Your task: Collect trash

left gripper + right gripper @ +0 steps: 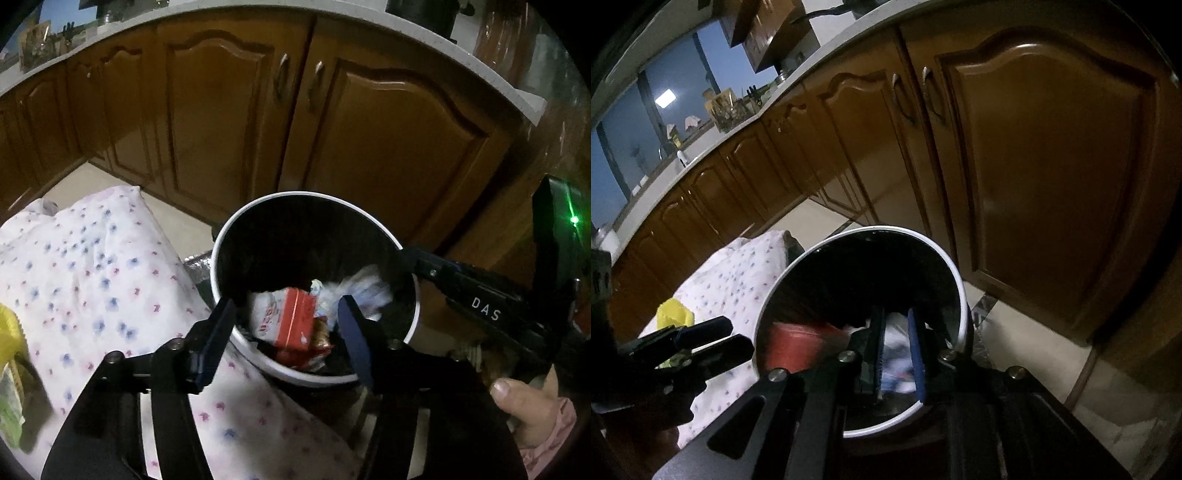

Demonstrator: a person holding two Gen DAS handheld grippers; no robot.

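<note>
Round trash bin (415,314), white rim, dark inside, stands on the kitchen floor in front of brown cabinet doors (388,147). Just beside it: a surface under a floral cloth (92,277).

Left gripper (284,332) hovers over the bin's near rim, fingers spread wide, nothing between them. Right gripper (897,354) reaches inside the bin mouth, fingers drawn close around a crumpled white wrapper (895,343) with blue print; from the left wrist view the wrapper looks blurred at the tips, so whether it is gripped or already loose, I cannot tell.

Trash already in the bin: a red-and-white packet (291,317) and a gold-brown wrapper (319,334) beside it.

Risks, as I judge them:
- Wrapper is light; if it clings to a pad, a withdrawing hand could drag it back out over the rim.
- Right fingers sit near the bin wall; a knock could tip the bin.
- A yellow item (674,314) on the cloth looks uncollected.

Count: one bin, two grippers, at least three pieces in the bin, one yellow item outside.
</note>
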